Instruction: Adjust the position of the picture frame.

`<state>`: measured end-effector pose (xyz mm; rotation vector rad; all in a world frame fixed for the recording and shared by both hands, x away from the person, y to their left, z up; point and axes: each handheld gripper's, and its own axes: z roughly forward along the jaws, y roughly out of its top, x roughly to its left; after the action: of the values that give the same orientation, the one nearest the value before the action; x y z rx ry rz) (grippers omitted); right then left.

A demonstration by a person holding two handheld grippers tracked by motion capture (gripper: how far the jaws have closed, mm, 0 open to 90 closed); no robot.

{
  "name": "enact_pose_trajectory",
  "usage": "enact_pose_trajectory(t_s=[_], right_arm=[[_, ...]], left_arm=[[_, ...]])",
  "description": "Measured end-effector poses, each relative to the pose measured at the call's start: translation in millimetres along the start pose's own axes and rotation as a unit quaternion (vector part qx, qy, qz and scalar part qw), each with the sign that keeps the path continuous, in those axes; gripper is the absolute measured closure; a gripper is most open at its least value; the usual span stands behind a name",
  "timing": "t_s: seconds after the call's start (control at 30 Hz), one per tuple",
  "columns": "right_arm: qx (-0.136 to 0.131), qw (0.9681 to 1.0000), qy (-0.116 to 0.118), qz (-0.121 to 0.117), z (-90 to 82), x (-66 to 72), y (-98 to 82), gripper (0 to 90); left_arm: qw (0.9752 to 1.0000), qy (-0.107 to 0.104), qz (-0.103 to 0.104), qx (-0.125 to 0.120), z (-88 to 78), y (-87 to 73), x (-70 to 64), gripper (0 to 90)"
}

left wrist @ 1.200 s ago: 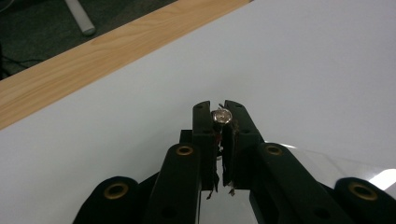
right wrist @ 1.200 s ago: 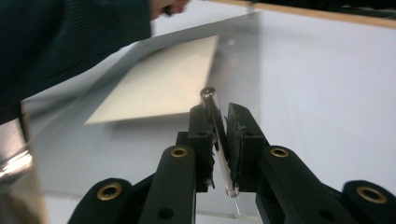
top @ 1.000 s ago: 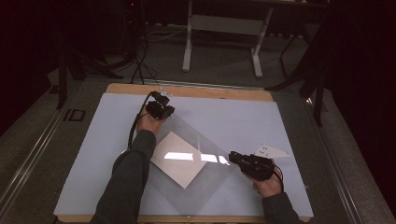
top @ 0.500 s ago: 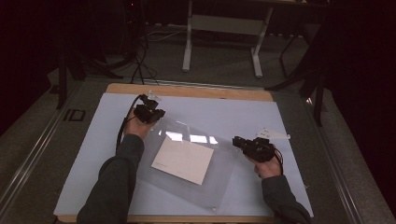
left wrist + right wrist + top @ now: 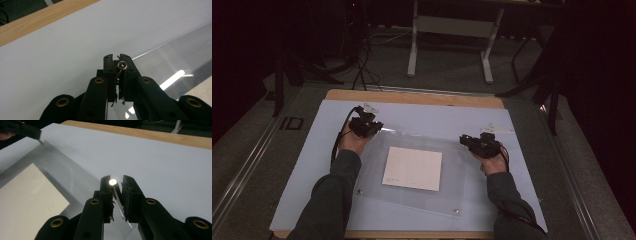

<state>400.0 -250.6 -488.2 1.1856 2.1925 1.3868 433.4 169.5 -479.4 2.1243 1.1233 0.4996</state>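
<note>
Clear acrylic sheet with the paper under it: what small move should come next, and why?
Probably lower it flat and let go. The left gripper and right gripper each clamp a far corner of the acrylic sheet, which lies roughly square over the white paper on the pale mat.
</note>
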Motion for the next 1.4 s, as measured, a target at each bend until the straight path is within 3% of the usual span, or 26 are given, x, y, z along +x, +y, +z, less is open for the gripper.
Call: enact_pose_trajectory(t_s=[0.2, 0.63, 1.03, 1.4], right_arm=[[0.006, 0.9997, -0.018, 0.014, 14.9, -8.1, 5.4, 80.0], [0.030, 0.9980, -0.052, 0.021, 42.1, -13.4, 13.2, 81.7], [0.041, 0.9967, -0.060, 0.036, 51.5, -16.0, 4.5, 82.2], [0.044, 0.9964, -0.064, 0.035, 51.7, -16.6, -0.1, 82.6]], left_arm=[[1.0000, 0.001, 0.000, 0.000, -4.2, -5.3, -2.8, 84.8], [0.9998, 0.002, -0.021, 0.004, 0.0, -19.7, -0.4, 84.6], [0.9995, 0.004, -0.027, 0.016, 11.2, -23.3, 0.9, 84.7], [0.9993, 0.000, -0.036, 0.010, 16.0, -27.0, 0.4, 84.6]])
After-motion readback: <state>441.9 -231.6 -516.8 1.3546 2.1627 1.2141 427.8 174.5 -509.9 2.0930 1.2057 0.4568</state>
